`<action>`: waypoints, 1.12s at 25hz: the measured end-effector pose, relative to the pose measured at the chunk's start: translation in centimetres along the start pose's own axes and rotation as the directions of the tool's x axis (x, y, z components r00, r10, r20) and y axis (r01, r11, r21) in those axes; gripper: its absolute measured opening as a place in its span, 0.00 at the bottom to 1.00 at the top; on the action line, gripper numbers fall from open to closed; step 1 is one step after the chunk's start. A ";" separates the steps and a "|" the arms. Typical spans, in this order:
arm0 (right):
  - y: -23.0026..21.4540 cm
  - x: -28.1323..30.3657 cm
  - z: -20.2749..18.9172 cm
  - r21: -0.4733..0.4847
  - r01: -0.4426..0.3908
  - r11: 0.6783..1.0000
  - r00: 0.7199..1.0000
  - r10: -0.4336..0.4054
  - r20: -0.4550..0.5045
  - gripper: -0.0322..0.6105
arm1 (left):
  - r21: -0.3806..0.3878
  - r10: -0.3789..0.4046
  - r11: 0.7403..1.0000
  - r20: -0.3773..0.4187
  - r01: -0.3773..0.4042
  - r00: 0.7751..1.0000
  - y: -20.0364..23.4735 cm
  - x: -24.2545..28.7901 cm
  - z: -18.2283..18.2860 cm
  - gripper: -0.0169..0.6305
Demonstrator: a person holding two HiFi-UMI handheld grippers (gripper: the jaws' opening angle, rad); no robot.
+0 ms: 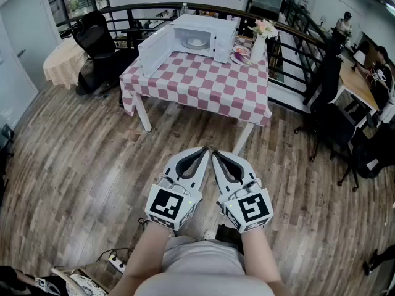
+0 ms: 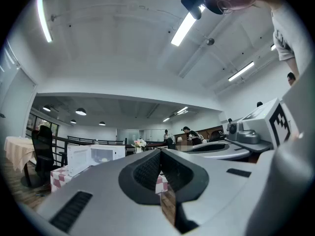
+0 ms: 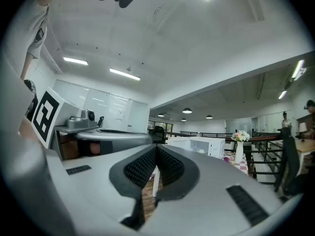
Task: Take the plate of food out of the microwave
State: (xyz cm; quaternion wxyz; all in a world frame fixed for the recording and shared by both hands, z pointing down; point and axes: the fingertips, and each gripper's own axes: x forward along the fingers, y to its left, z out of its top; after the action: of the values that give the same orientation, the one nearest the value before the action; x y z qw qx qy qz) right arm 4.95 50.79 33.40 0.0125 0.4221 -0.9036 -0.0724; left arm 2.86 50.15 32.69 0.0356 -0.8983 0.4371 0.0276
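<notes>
A white microwave stands on a table with a pink-and-white checked cloth, its door swung open to the left. Inside it rests a white plate of food. My left gripper and right gripper are held side by side near my body, over the wooden floor and well short of the table. Both are shut with nothing between their jaws. In the left gripper view the microwave shows far off at the left; in the right gripper view the microwave shows beyond the shut jaws.
A vase of flowers and a small dish stand right of the microwave. Black office chairs and a cloth-covered round table are at the left; more chairs and a railing at the right. A power strip lies by my feet.
</notes>
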 end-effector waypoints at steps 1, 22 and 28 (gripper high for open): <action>-0.3 -0.3 -0.2 0.000 -0.003 1.000 1.000 0.003 -0.002 0.09 | -0.001 0.006 1.000 0.000 -0.006 1.000 -0.3 0.3 -0.1 0.03; -6.7 -0.3 -2.2 0.038 -0.058 0.998 0.998 0.058 0.015 0.09 | -0.020 0.089 0.996 -0.006 -0.089 0.996 -1.1 6.3 -1.5 0.03; -8.6 2.3 -3.3 0.052 -0.042 0.998 0.999 0.041 0.008 0.09 | -0.021 0.075 0.997 -0.018 -0.076 0.997 1.8 9.0 -2.4 0.03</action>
State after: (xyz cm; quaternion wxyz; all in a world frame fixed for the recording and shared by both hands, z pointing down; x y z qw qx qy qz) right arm 10.30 43.17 35.35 0.0001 0.4032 -0.9138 -0.0500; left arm 7.02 41.83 34.30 0.0210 -0.8817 0.4707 0.0257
